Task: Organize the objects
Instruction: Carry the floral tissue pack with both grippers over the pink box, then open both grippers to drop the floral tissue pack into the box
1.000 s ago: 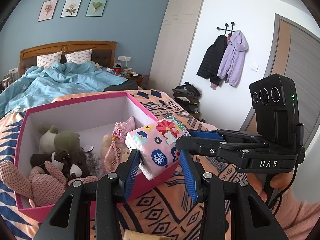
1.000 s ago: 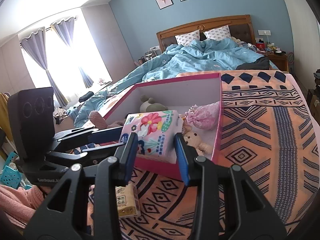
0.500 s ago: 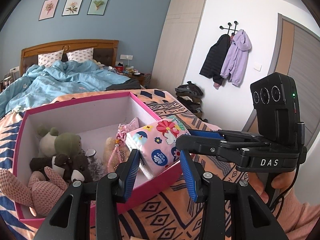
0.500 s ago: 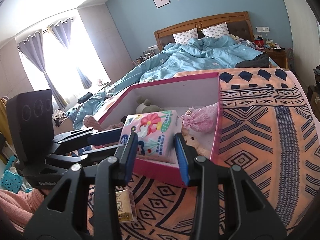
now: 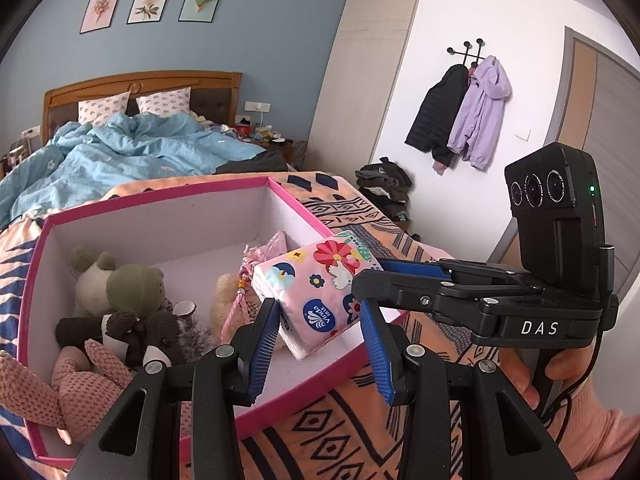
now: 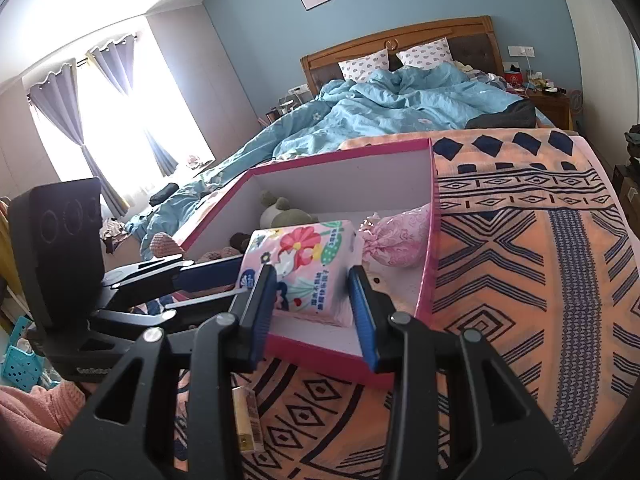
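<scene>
At the lower left of the left wrist view, knitted and plush toys (image 5: 120,320) lie piled against the left wall of the pink box (image 5: 160,196), which sits on the patterned blanket (image 5: 348,432). At frame centre, the floral tissue pack (image 5: 320,292) hangs tilted above the box's right part, beside a pink pouch (image 5: 276,242). The left gripper (image 5: 320,344) sits at lower centre, its blue pads spread wide of the pack and touching nothing. To the right, the right gripper (image 5: 372,276) reaches in sideways, clenched on the pack.

In the right wrist view, the left gripper (image 6: 216,276) enters from the left; the right gripper (image 6: 312,304) at lower centre clamps the tissue pack (image 6: 304,268) over the box (image 6: 340,152). A small carton (image 6: 246,420) lies on the blanket (image 6: 520,280) below.
</scene>
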Available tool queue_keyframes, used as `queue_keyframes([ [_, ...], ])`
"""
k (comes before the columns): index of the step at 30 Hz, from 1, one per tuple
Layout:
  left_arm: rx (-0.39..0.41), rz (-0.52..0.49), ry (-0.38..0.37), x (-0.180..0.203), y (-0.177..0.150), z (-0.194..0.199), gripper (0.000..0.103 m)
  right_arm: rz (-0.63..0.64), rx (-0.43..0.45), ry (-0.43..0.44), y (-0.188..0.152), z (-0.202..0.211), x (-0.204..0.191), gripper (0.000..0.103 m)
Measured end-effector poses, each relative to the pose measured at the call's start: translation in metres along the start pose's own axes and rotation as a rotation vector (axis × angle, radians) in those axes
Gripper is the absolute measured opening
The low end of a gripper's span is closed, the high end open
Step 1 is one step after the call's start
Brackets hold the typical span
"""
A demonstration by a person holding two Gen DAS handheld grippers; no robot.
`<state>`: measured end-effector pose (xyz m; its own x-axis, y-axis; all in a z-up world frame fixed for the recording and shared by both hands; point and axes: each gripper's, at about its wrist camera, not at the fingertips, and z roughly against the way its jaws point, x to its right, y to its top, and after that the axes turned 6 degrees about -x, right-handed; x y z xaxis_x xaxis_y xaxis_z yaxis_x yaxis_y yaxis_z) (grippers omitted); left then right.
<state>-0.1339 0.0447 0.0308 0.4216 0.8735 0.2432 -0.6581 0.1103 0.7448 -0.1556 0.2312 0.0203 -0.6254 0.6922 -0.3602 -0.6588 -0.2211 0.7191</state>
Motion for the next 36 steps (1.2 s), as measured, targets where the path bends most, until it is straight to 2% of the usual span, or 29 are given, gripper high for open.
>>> queue_keyframes([
  [19,-0.05,0.026,0.005,-0.011,-0.001,-0.02,0.042,-0.024,-0.049,-0.035,0.0,-0.021,0.01,0.04],
  [32,-0.095,0.048,0.01,-0.017,-0.003,-0.035,0.042,-0.005,-0.082,-0.136,0.001,-0.033,0.003,0.038],
  [34,-0.112,0.056,0.017,-0.019,-0.004,-0.039,0.042,-0.003,-0.08,-0.143,0.001,-0.033,0.001,0.039],
  [36,-0.116,0.066,0.018,-0.022,-0.006,-0.041,0.042,-0.008,-0.075,-0.152,0.0,-0.032,0.001,0.045],
])
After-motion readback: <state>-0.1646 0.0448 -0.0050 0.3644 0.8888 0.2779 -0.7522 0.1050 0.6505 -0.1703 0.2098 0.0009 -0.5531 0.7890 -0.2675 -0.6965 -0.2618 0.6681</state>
